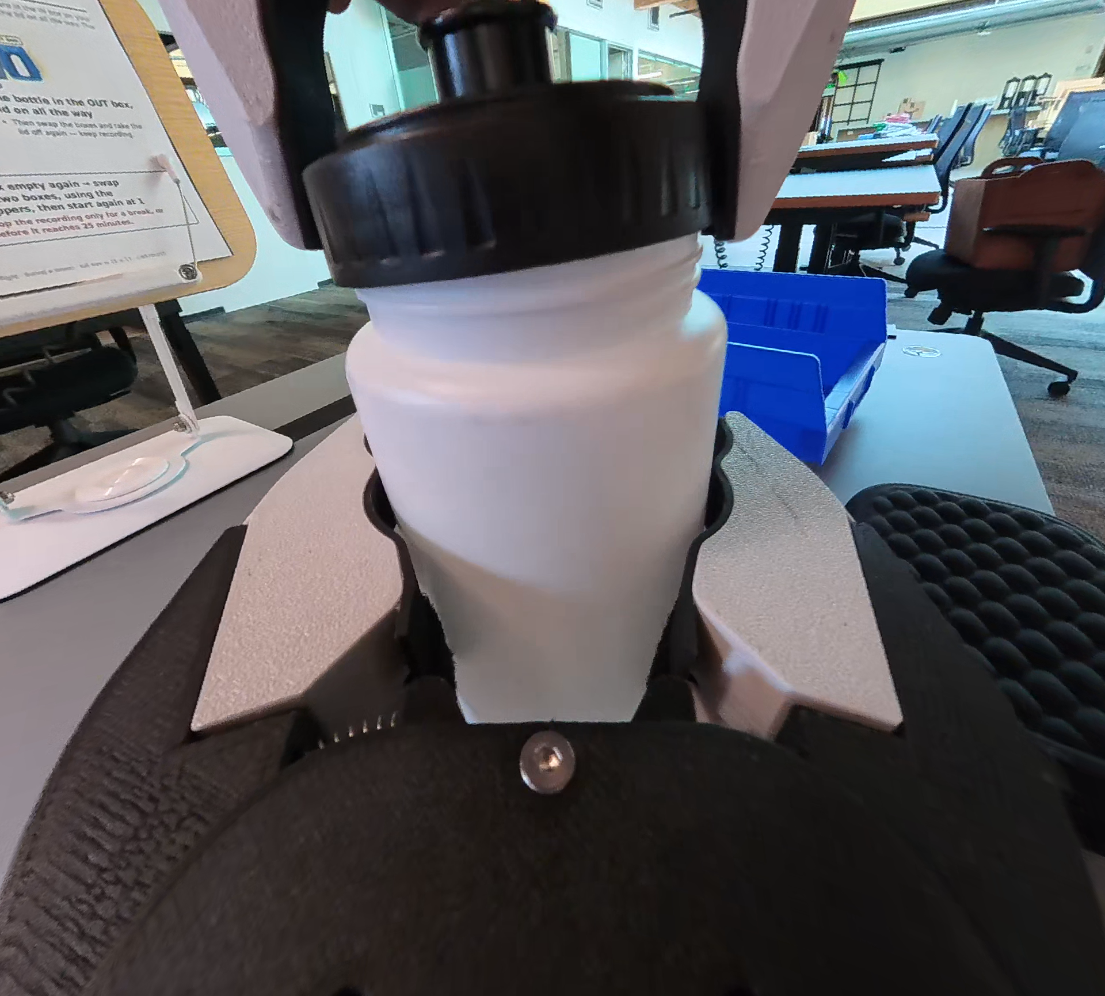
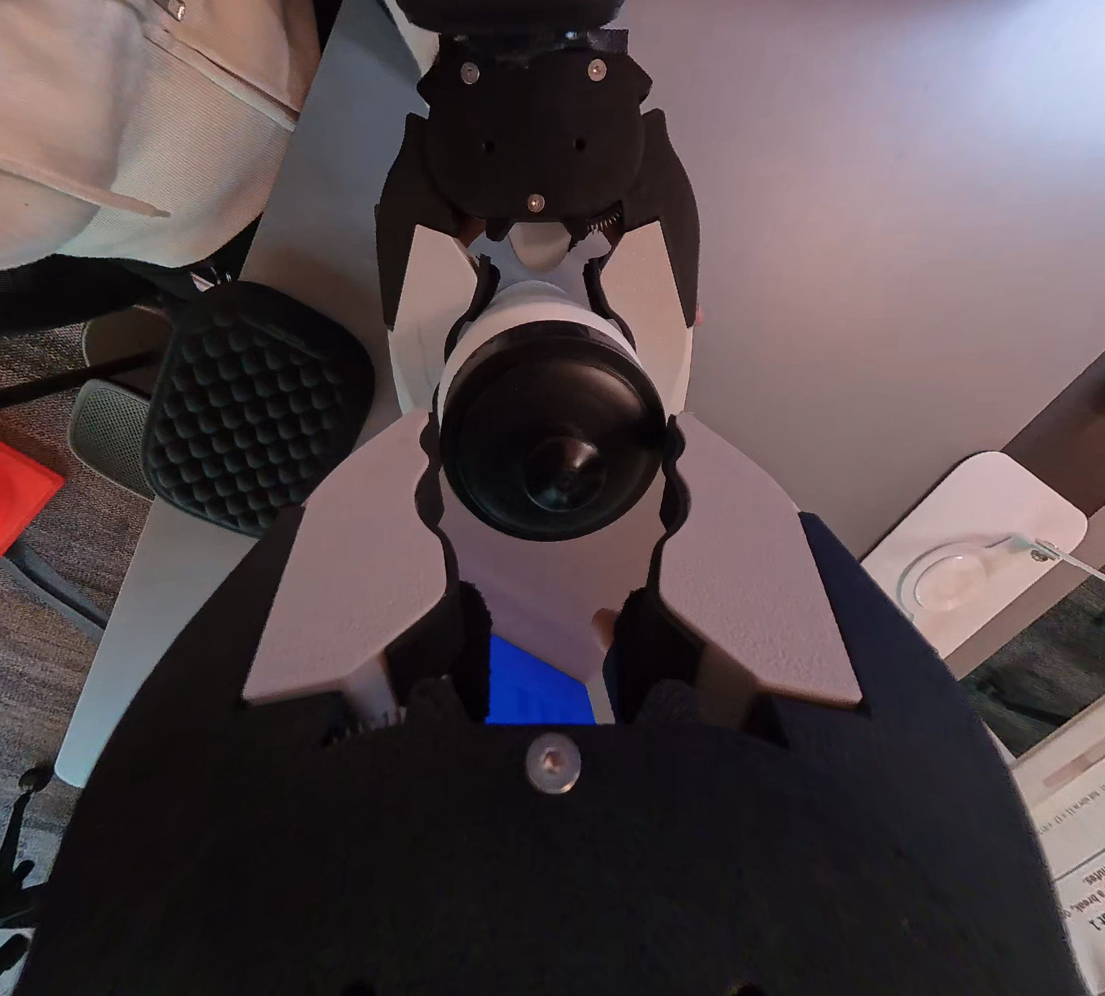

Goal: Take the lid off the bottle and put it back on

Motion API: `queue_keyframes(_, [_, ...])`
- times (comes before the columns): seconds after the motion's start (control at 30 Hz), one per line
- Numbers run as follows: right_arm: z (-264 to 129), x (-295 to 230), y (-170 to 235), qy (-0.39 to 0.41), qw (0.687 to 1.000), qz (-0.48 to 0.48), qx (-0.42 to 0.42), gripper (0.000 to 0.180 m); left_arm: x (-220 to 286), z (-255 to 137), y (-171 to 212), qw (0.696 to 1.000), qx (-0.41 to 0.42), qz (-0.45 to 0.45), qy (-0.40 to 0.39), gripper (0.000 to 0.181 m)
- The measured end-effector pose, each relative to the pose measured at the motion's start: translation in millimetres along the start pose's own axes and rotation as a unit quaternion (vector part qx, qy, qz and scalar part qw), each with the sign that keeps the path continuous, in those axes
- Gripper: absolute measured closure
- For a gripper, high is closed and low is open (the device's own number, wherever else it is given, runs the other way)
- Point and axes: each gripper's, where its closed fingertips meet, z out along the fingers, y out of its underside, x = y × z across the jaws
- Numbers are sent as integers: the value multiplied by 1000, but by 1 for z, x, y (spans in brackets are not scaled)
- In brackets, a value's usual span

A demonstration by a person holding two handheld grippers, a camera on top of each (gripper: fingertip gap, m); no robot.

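A white bottle (image 1: 538, 459) stands upright in my left gripper (image 1: 544, 429), whose jaws are shut on its body. The black lid (image 1: 508, 189), with a spout on top, sits slightly tilted on the neck, and white threads show below its right edge. My right gripper (image 1: 514, 231) comes down from above, its pads (image 1: 299, 160) pressed on both sides of the lid. The right wrist view looks straight down on the lid (image 2: 550, 441) between my right gripper's (image 2: 553, 423) fingers. The bottle (image 2: 532, 309) and the left gripper (image 2: 541, 321) lie beyond it.
A blue bin (image 1: 795, 345) stands on the grey table (image 1: 933, 405) behind the bottle to the right. An instruction sheet on a stand (image 1: 89, 130) with a white base (image 1: 137, 477) is at the left. A black chair armrest (image 1: 986, 578) is close on the right. A person's light jacket (image 2: 119, 100) is nearby. The gap from one gripper's tips to the other's is roughly 6 cm.
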Motion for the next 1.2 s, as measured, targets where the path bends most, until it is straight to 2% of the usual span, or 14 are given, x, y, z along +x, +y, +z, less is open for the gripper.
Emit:
queue_keyframes(0.1, [1, 0, 0, 1, 1000, -1, 0, 108, 1, -1, 0, 1000, 3, -2, 2, 79])
queue_keyframes(0.27, [1, -2, -1, 12, 998, 52, -31, 108, 2, -1, 0, 1000, 0, -1, 6, 80])
queue_keyframes(0.4, [-1, -3, 0, 36, 996, -48, -66, 108, 4, 0, 0, 1000, -2, -6, 23, 80])
queue_keyframes(0.53, [1, -2, 0, 26, 994, -57, -88, 108, 4, -1, 0, 1000, 0, -7, 23, 80])
queue_keyframes(0.6, [1, -2, 0, 19, 995, -30, -90, 108, 4, -1, 0, 1000, 2, -6, 24, 80])
queue_keyframes(0.73, [2, -3, -2, -4, 999, 34, -40, 108, 5, -1, 0, 1000, 7, -7, 27, 80])
queue_keyframes(0.93, [3, -4, -3, 22, 993, 108, -52, 107, 6, -2, -1, 1000, 14, -3, 26, 80])
queue_keyframes(1.0, [2, -5, -5, 22, 996, 84, -29, 107, 6, -2, -1, 1000, 16, -1, 24, 80])
queue_keyframes(1.13, [1, -5, -5, 29, 999, -39, 7, 108, 6, -2, -1, 999, 16, -7, 31, 80])
queue_keyframes(1.2, [1, -4, -4, 31, 998, -44, 10, 108, 5, -2, -1, 999, 16, -9, 31, 80])
